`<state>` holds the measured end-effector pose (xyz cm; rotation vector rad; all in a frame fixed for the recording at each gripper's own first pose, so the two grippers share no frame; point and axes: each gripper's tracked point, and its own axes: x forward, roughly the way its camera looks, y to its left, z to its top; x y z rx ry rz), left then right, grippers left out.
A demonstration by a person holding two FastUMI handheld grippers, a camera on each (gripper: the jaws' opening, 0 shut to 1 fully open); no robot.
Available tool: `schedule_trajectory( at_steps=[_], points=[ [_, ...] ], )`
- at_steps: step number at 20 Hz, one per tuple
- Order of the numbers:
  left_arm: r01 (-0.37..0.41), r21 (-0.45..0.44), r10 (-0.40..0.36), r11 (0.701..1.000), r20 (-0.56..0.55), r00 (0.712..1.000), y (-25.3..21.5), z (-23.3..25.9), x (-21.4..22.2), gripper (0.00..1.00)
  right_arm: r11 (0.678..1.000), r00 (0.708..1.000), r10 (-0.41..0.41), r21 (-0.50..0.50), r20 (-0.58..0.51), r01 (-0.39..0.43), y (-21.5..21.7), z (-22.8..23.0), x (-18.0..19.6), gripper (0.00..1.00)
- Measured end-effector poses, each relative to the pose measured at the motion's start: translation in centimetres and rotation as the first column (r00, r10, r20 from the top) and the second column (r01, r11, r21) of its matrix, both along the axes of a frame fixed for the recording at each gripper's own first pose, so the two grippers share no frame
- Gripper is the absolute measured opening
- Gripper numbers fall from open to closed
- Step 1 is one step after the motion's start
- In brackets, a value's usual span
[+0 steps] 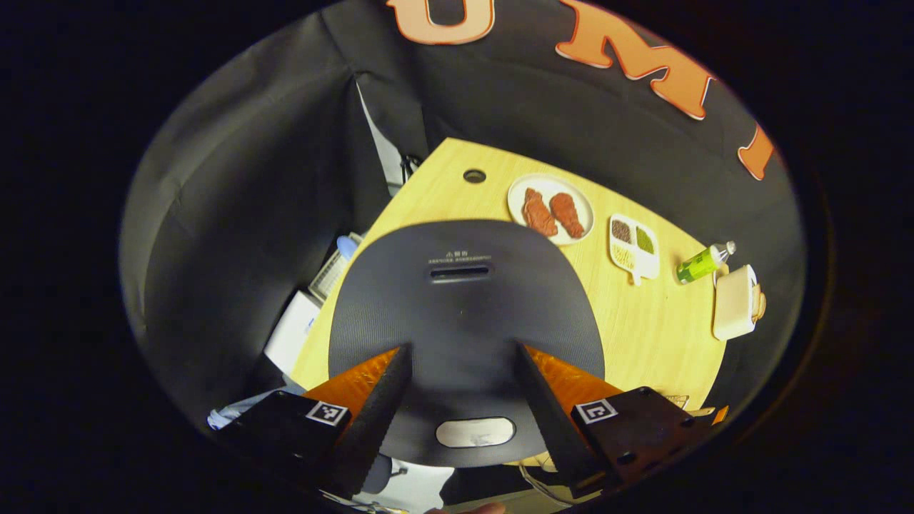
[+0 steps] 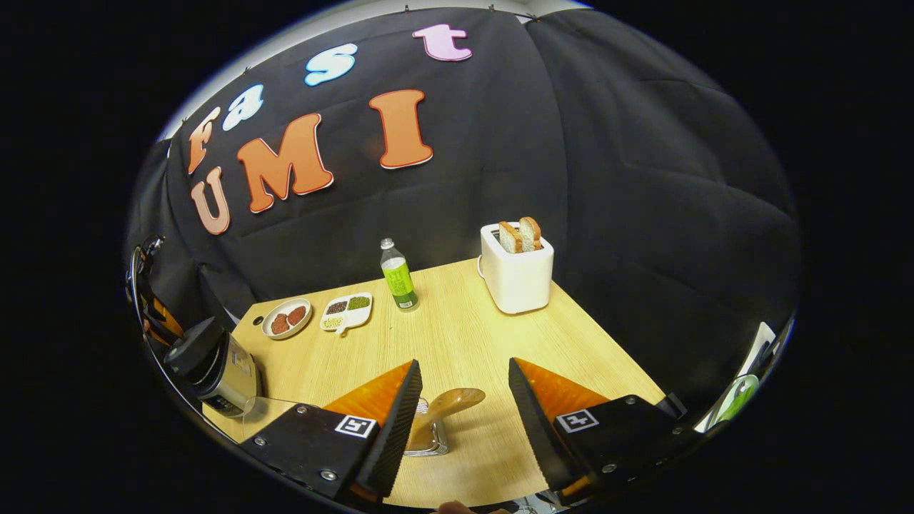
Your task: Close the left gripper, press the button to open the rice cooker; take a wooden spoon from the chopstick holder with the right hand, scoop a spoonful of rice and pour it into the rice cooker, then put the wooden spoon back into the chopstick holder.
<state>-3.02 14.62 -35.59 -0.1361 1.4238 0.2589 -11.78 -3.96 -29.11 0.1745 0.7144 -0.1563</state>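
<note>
Jaws apart on both grippers; rice cooker [image 1: 464, 321] lid blocks near worktop [image 1: 643, 328]; wooden spoon [image 2: 446, 403] handle hidden.

Wooden spoon [image 2: 448, 403] in chopstick holder [image 2: 427, 437], toaster [image 2: 516, 275] behind.

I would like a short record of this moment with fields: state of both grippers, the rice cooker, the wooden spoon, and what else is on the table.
left gripper: open, above the rice cooker
rice cooker lid: closed; button between the fingers, not pressed
right gripper: open, holds nothing
wooden spoon: in the chopstick holder
table: toaster, bottle, plate, divided dish
</note>
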Motion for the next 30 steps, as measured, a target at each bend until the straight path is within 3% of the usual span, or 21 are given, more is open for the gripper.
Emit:
schedule_trajectory(
  at_steps=[2,4,8,11,14,17,22,25,27,30],
  points=[
    [-0.025,-0.007,0.024,1.0,-0.053,0.998,-0.3,-1.0,-0.8,0.96,1.0,1.0,0.013,-0.021,0.004,-0.013,0.2,0.1,0.4,0.77],
    [-0.009,-0.004,0.008,1.0,-0.066,0.998,-0.4,-1.4,-0.5,0.98,0.999,1.0,0.026,-0.039,0.008,-0.026,0.5,0.3,0.7,0.77],
    [0.015,0.004,-0.015,1.0,-0.038,0.999,-0.6,-1.4,-0.2,0.98,0.998,0.999,0.051,-0.047,0.013,-0.051,1.8,0.4,1.1,0.77],
    [0.036,0.024,-0.037,0.999,0.03,0.999,-0.6,-1.3,0.1,0.98,0.996,0.997,0.078,-0.042,0.028,-0.077,2.8,1.0,1.7,0.77],
    [0.105,0.066,-0.114,0.992,0.155,0.981,-0.6,-1.2,0.6,0.99,0.992,0.993,0.108,-0.065,0.051,-0.105,3.2,1.6,2.5,0.77],
    [0.06,0.104,-0.086,0.993,0.264,0.961,-0.5,-0.6,-0.1,0.99,0.99,0.99,0.13,-0.065,0.06,-0.126,3.8,1.8,2.8,0.77],
    [0.061,0.183,-0.138,0.981,0.45,0.882,-1.0,-0.2,-0.7,0.99,0.989,0.987,0.146,-0.036,0.071,-0.144,4.7,2.2,3.2,0.77],
    [0.054,0.159,-0.132,0.986,0.532,0.837,-3.2,2.1,-1.8,0.98,0.985,0.98,0.171,-0.052,0.106,-0.166,5.2,3.3,3.9,0.77],
    [0.057,0.191,-0.163,0.98,0.602,0.782,-4.3,4.3,-1.7,0.98,0.982,0.973,0.188,-0.063,0.132,-0.181,5.8,4.1,4.7,0.77],
    [0.086,0.239,-0.233,0.967,0.703,0.672,-7.2,9.3,-1.2,0.97,0.974,0.959,0.22,-0.088,0.177,-0.207,6.9,5.4,5.9,0.77]
  ],
)
